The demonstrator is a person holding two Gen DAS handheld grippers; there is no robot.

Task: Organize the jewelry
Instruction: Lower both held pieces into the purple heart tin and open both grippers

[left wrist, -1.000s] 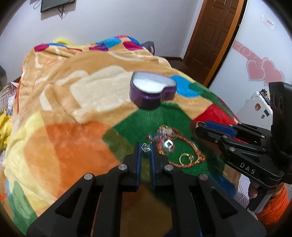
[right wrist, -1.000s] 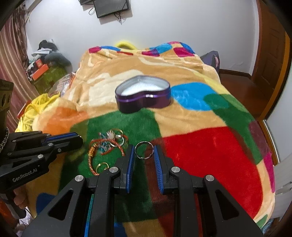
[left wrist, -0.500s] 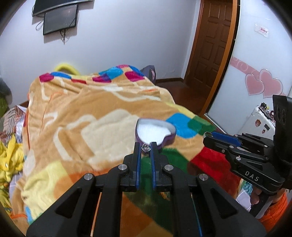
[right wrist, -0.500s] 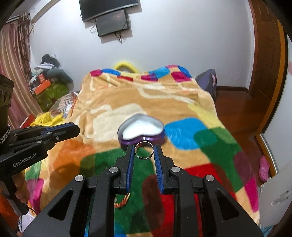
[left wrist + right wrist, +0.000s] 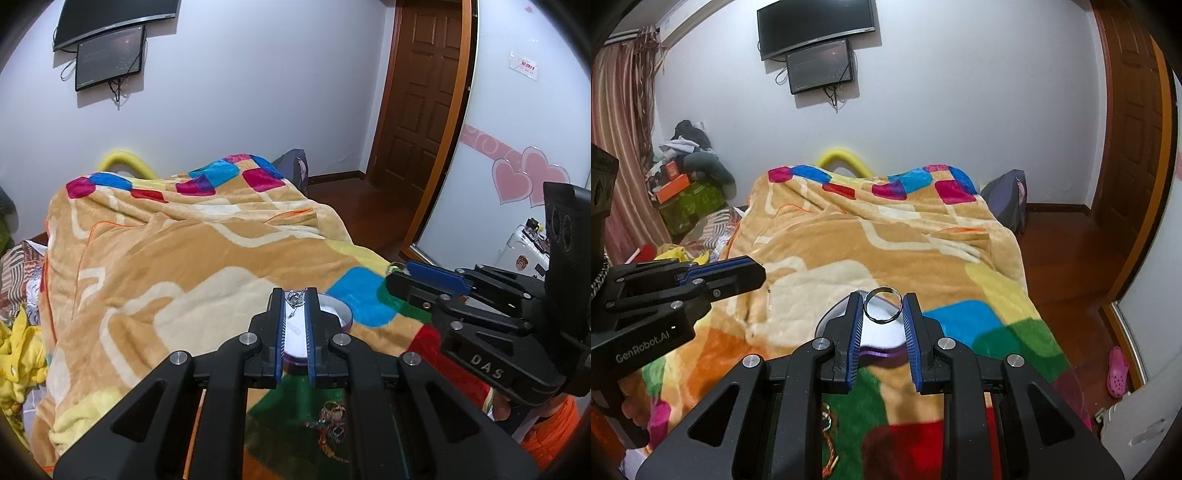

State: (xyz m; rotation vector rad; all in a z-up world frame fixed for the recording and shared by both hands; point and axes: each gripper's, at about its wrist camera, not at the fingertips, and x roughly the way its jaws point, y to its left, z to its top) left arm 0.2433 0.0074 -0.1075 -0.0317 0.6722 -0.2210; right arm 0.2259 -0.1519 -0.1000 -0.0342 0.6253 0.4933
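My left gripper (image 5: 295, 298) is shut on a small silver jewel piece (image 5: 295, 297) and holds it above the purple heart-shaped box (image 5: 341, 314) with its white lining. My right gripper (image 5: 883, 305) is shut on a silver ring (image 5: 882, 305), also over the box (image 5: 882, 352). The right gripper also shows in the left wrist view (image 5: 417, 275), and the left one in the right wrist view (image 5: 738, 271). A tangle of orange and gold jewelry (image 5: 330, 428) lies on the green patch of blanket, below my left gripper; a strand also shows in the right wrist view (image 5: 829, 443).
The colourful blanket (image 5: 166, 266) covers the bed. A wooden door (image 5: 421, 96) stands at the right. Screens (image 5: 818, 48) hang on the back wall. Clutter and boxes (image 5: 687, 177) sit left of the bed. A backpack (image 5: 1008, 203) leans at the far bed corner.
Both grippers have risen from the blanket and moved forward over the heart box, each carrying its piece. The views tilted up, so more of the wall shows.
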